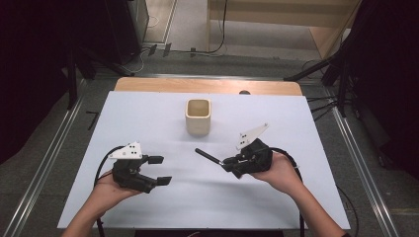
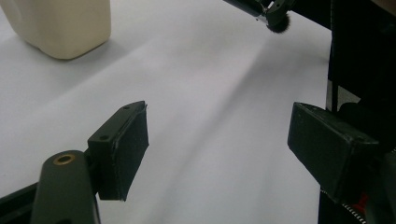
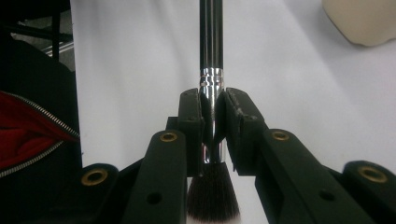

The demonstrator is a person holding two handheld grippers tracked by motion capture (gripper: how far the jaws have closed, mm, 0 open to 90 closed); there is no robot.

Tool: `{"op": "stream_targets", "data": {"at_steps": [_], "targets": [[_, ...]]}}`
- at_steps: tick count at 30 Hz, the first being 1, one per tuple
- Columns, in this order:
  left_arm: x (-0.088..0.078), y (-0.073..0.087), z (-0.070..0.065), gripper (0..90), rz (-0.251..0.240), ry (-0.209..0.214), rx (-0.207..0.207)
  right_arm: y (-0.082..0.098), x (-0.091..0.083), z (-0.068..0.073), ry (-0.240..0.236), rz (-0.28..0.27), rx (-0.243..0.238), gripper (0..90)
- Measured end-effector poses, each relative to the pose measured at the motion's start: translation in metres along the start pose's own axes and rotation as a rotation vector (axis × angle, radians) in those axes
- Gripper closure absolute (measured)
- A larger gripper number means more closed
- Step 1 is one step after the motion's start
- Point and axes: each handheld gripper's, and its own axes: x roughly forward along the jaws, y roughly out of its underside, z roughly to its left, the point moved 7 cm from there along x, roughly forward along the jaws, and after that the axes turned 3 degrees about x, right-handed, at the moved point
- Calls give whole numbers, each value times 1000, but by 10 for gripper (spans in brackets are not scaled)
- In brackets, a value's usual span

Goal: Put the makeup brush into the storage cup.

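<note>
The left gripper was held low over the white table, its jaws spread wide with nothing between them. Farther back, near the middle, a cream cup with rounded corners and a matte, smooth wall was stood upright, its mouth open. To the right, a makeup brush was clamped in the right gripper, the jaws pressed tight on the shiny metal collar; the glossy black handle was pointed away from the hand toward the cup, while the soft dark bristles were left behind the jaws. The brush appeared to be meant for the cup. For that to be done well, the handle would best be tipped downward over the opening and centred before release, since the slick collar could slip and the light cup might be knocked over by a sideways nudge.
</note>
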Motion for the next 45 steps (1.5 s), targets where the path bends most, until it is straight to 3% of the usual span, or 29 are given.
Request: {"op": "stream_targets", "data": {"at_steps": [13,20,27,34,45], "targets": [[7,-7,-3,213,30,21,19,13,-5,1,-4,43,-3,789],[17,-8,-2,216,75,39,25,11,7,4,-24,121,-31,789],[26,-10,0,221,134,50,38,6,15,0,-2,182,-75,789],[32,-14,0,221,149,61,41,1,20,2,-7,264,-110,789],[41,-17,-2,223,177,82,47,-6,29,7,-12,347,-165,790]]}}
